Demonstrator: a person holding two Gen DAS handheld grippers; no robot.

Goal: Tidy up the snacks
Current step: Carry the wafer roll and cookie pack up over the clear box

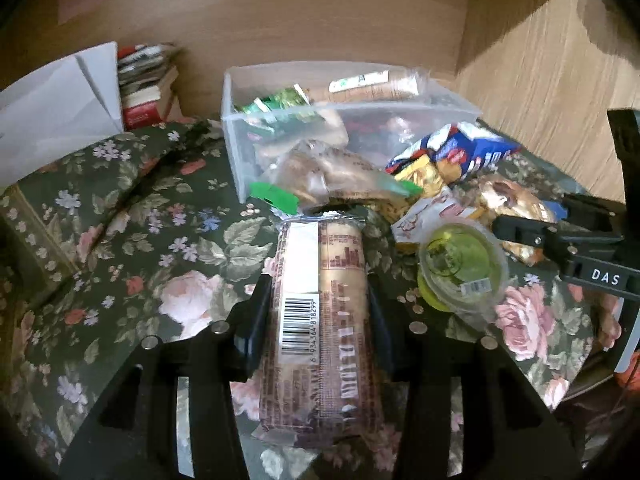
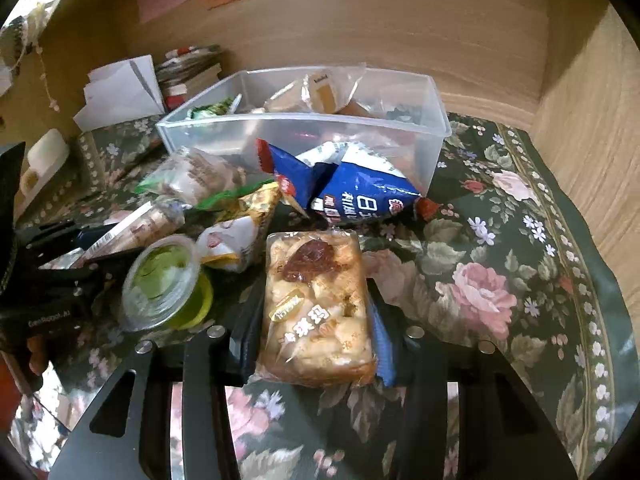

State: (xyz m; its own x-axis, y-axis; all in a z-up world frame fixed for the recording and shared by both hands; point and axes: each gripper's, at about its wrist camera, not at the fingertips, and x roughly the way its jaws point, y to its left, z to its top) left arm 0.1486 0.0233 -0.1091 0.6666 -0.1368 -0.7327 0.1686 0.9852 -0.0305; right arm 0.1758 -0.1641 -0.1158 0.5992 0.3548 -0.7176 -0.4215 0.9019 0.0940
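Tablecloth (image 2: 500,264): dark green, printed with pink roses and small white and blue flowers. Bin (image 2: 434,152): clear, colourless plastic. Chip bag (image 2: 360,188): blue and white with red corners. Cup (image 2: 168,280): clear, yellow-green contents. Biscuit roll (image 1: 320,320): brown wrapper, white label, black barcode. Pastry (image 2: 318,308): golden, with a dark red patch.

The left hand-held gripper (image 1: 320,300) has its two black fingers (image 1: 256,312) pressed against the sides of a long biscuit roll (image 1: 320,320), pointing toward the clear plastic tub (image 1: 240,152). The right hand-held gripper (image 2: 316,312) clamps a wrapped pastry (image 2: 316,304) short of that tub (image 2: 436,160), lying to the right of the left one.
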